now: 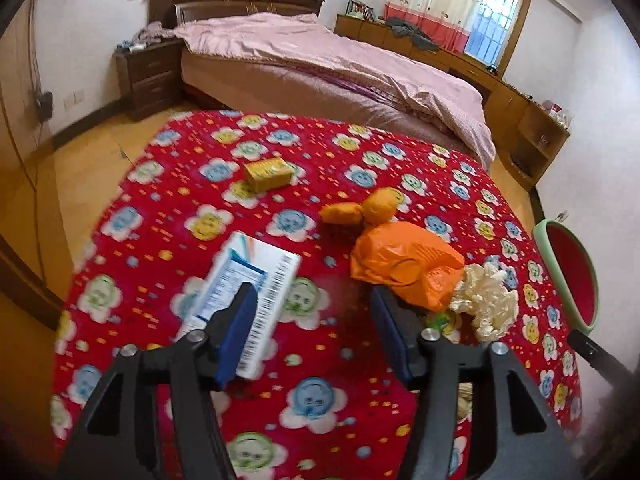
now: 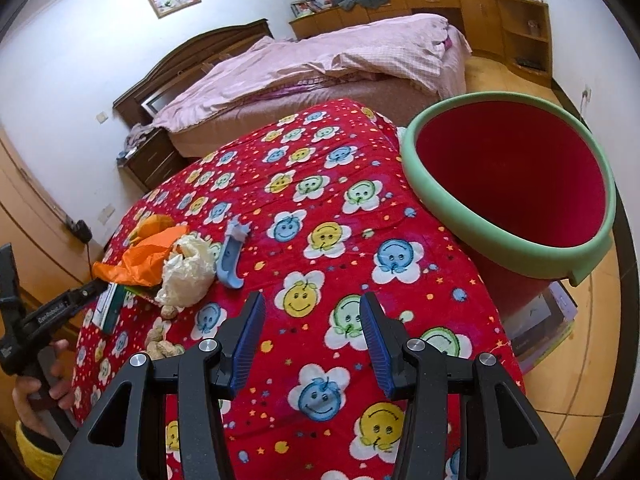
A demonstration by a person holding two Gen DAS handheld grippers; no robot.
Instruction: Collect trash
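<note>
1. Trash is lying on the red smiley blanket: white carton, orange bag, crumpled white glove, small yellow box, blue plastic piece, peanuts.
2. The bin, green rim and red inside, is standing at the blanket's right edge, looking empty.
3. The left gripper is hovering with fingers spread, nothing between them; the carton is sitting under and behind its left finger, the orange bag just ahead of its right finger.
4. The carton's long axis is running up and away from the left gripper, roughly along the fingers, so a grab is likely needing a shift left or a twist.
5. The right gripper is hovering spread and empty over bare blanket, the trash pile well to its left, the bin ahead on its right.
6. Judgement: the left gripper is nearer the pile, the right nearer the bin.
</note>
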